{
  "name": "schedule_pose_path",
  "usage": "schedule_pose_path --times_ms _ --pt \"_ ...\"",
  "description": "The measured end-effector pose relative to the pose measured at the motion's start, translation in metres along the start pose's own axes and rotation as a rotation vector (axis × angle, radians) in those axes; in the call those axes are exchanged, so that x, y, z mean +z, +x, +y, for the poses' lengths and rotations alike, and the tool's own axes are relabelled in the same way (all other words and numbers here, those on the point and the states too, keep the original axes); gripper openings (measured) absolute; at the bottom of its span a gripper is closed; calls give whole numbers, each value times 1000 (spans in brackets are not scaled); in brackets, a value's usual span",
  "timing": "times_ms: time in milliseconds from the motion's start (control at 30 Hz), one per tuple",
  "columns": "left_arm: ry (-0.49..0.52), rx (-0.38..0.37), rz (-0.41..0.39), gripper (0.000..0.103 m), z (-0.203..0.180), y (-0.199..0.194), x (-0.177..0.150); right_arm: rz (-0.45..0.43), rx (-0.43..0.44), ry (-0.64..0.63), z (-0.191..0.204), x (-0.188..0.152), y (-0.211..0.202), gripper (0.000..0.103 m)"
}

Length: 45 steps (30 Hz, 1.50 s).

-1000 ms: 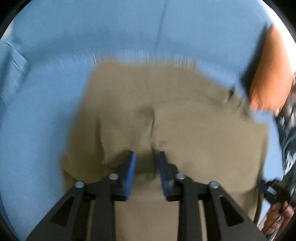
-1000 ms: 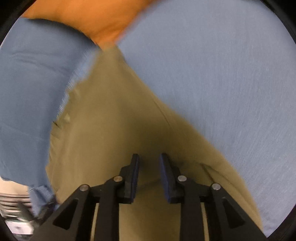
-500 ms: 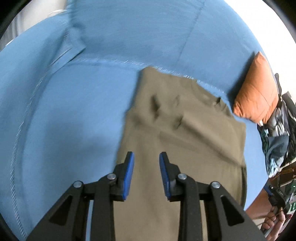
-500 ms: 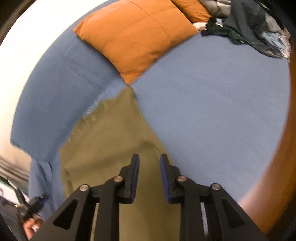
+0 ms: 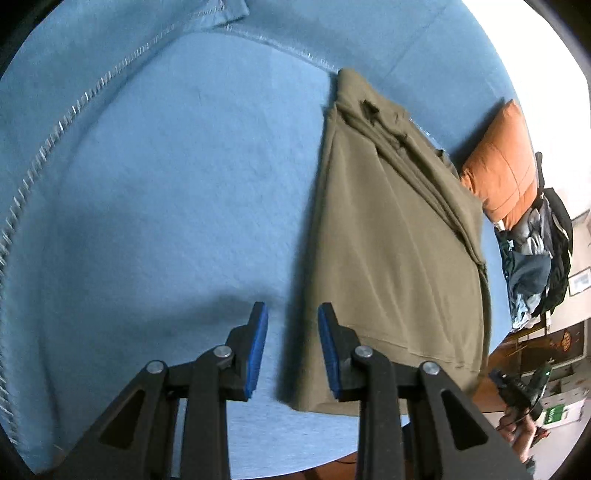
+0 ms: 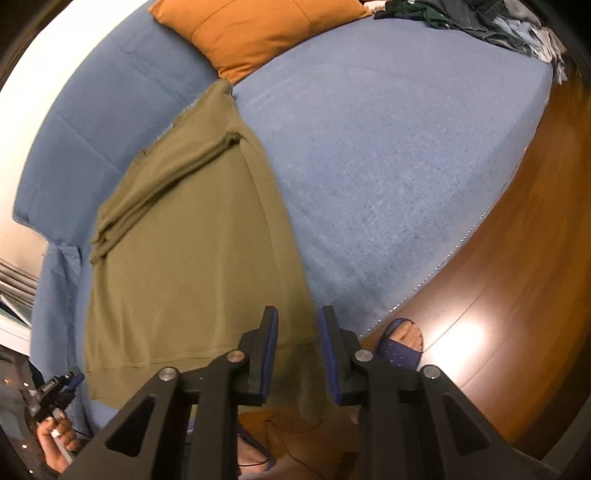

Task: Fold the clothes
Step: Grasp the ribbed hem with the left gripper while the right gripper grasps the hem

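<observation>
An olive-green garment (image 5: 388, 236) lies folded lengthwise on the blue bed cover (image 5: 166, 192), its sleeves bunched along its far right side. My left gripper (image 5: 291, 332) hovers open above the garment's near left corner, nothing between its blue pads. In the right wrist view the same garment (image 6: 192, 236) stretches away from the bed's near edge. My right gripper (image 6: 297, 339) is open over its near right corner at the hem, holding nothing. The left gripper (image 6: 55, 391) shows small at the lower left, in a hand.
An orange pillow (image 6: 251, 29) lies at the head of the bed, with a pile of dark clothes (image 5: 535, 258) beside it. A wooden floor (image 6: 517, 277) borders the bed. A foot in a blue slipper (image 6: 402, 347) stands by the bed edge.
Both grippers have let go of the garment and pulled back and up toward the bed's near edge. The garment now lies flat, folded lengthwise.
</observation>
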<state>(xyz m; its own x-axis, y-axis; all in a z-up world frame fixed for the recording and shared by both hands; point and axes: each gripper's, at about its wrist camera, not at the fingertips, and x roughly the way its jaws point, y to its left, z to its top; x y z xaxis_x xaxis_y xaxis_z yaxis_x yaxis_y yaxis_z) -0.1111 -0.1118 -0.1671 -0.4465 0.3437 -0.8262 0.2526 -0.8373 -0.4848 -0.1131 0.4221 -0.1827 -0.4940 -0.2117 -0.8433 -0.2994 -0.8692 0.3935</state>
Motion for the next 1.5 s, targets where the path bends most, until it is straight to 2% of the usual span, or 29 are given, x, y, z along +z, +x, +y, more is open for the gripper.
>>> schedule_pose_path --times_ms 100,167,267,433,500,533,600,667,733,833,967,1000,1033,1067,1133,1267,1500 --pt "46 -16 41 28 -19 13 -2 25 -15 -46 2 -4 9 23" --pt "72 22 51 28 -24 22 -7 46 -25 -73 7 -7 18 23" --pt "36 17 63 28 -15 26 -8 79 -61 -109 10 -14 29 23" --pt "65 1 60 25 -28 34 -5 93 -46 -113 7 -17 33 23" --pt "77 -6 58 16 -33 38 -4 95 -39 -114 5 -15 35 23" --pt "82 -9 54 12 -35 39 -4 89 -34 -118 5 -14 33 20" --pt "90 -9 3 12 -39 34 -4 70 -30 -128 6 -12 28 12" --pt "97 4 0 13 -40 34 -6 58 -32 -130 7 -12 24 12" --pt "96 22 30 15 -39 43 -7 73 -47 -129 8 -14 27 14" --pt "74 23 65 17 -31 47 -10 122 -73 -128 6 -16 38 28" --pt "76 17 51 15 -33 48 -8 142 -78 -146 7 -18 42 28" --pt "82 20 45 13 -35 47 -8 141 -70 -141 6 -17 41 27" --pt "89 22 39 10 -36 47 -8 140 -58 -133 5 -17 41 18" --pt "96 25 33 8 -38 47 -8 138 -47 -128 4 -16 39 12" --pt "109 29 20 7 -41 46 -7 122 -53 -132 5 -16 34 8" --pt "118 27 -31 6 -45 37 -8 57 -70 -130 10 -18 19 7" --pt "138 -4 -112 5 -47 8 -19 -63 -38 -112 18 -23 -17 7"
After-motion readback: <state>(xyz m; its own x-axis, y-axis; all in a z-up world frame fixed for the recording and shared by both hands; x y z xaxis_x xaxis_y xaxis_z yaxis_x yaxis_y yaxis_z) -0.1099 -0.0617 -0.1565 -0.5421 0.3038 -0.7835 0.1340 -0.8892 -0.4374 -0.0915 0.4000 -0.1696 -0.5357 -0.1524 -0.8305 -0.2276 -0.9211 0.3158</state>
